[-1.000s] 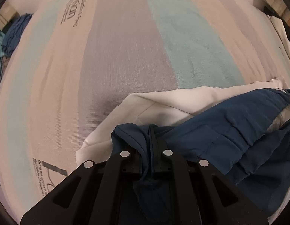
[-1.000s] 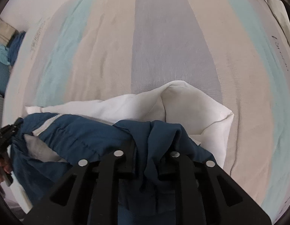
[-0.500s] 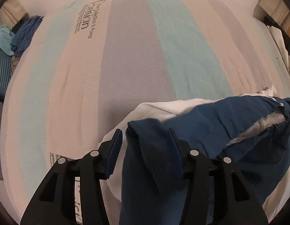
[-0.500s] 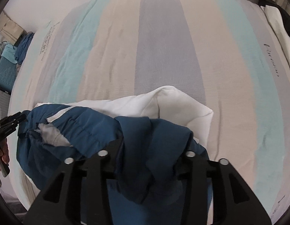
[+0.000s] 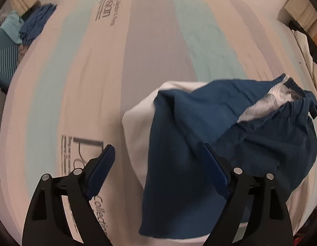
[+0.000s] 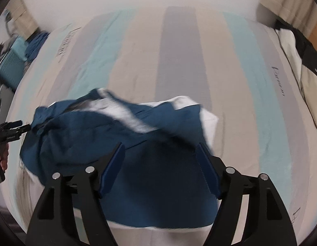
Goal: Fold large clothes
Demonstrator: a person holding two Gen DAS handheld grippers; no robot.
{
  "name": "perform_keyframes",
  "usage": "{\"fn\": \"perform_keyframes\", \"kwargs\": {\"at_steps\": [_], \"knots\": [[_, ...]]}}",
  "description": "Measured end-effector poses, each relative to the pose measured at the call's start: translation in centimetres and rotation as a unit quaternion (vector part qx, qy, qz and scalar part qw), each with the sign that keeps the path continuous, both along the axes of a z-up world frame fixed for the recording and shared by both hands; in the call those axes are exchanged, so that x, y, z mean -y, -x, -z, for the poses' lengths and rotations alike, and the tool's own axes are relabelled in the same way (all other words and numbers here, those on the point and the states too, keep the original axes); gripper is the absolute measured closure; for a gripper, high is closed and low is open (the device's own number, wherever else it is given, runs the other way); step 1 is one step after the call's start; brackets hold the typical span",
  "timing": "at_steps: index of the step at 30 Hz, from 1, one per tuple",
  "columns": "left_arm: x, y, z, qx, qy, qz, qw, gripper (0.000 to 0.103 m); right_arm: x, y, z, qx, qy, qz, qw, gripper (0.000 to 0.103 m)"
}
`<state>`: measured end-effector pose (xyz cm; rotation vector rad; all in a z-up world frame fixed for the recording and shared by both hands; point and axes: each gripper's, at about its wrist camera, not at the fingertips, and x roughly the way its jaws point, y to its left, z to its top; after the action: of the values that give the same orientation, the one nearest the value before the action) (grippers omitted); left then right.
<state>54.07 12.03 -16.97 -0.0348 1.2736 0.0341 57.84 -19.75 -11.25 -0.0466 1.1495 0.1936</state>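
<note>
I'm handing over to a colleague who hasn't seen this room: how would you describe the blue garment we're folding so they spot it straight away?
Look at the striped bed sheet that fills both views. Near its closer edge lies a white garment, and the dark blue garment is draped over that. It shows a gathered elastic waistband with a pale lining, unlike the loose blue clothes piled off the bed's far corner.

You have two garments near the striped bedsheet's [image 5: 150, 47] front edge: one navy pair of shorts [image 5: 195, 139] atop one white garment [image 5: 138, 123]. Two grippers, left gripper [image 5: 158, 168] and right gripper [image 6: 160, 164]. One clothes pile [image 5: 33, 26] beyond the left edge.
</note>
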Motion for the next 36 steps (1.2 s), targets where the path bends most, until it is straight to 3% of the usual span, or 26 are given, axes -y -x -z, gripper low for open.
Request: {"fn": "perform_keyframes", "kwargs": {"at_steps": [10,24,32,36], "knots": [[-2.2,2.3,2.0,-0.021,0.023,-0.006,0.9995,0.011,-9.1,1.5,2.5,-0.005,-0.001,-0.047,0.999,0.032],[-2.9,2.6,3.4,-0.011,0.036,-0.006,0.9993,0.005,-10.3,1.4,7.1,-0.034,0.012,-0.003,0.999,0.01],[-3.0,2.9,4.3,-0.007,0.042,-0.005,0.9991,0.006,-11.0,1.2,8.1,-0.034,0.024,-0.008,0.999,0.01],[-2.4,3.1,5.3,-0.015,0.083,-0.002,0.9964,0.006,-11.4,1.4,8.8,-0.038,0.029,-0.008,0.999,0.01]]}}
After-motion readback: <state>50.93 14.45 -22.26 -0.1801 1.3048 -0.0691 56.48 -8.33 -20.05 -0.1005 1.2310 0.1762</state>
